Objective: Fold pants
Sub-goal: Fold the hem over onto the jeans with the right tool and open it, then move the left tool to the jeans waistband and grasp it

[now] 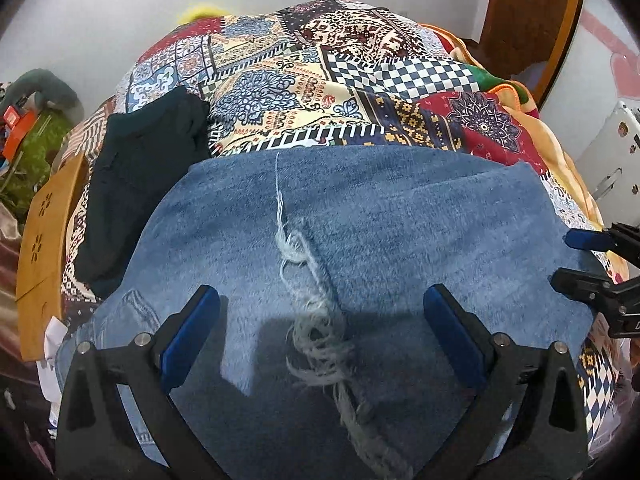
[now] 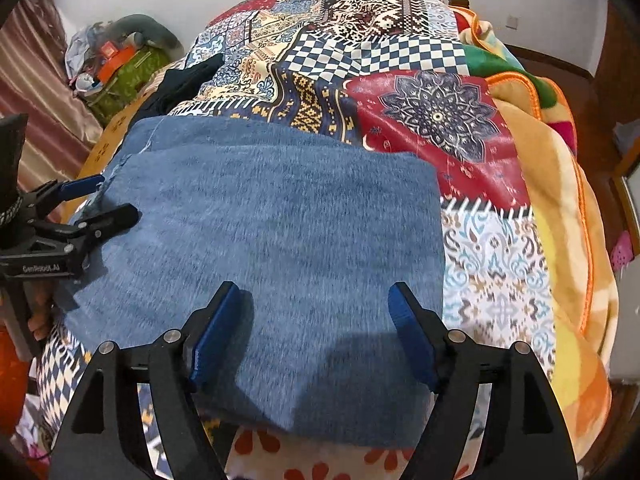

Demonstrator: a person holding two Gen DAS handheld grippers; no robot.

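Folded blue denim pants (image 1: 360, 240) with a frayed white tear lie flat across the centre of the frame on a bed draped in a multicoloured patchwork bedspread (image 1: 320, 80). The left tool (image 1: 322, 300) and right tool (image 2: 314, 300) hover over the denim, blue pads spread wide, pinching nothing. A dark folded garment (image 1: 140, 180) rests at left.
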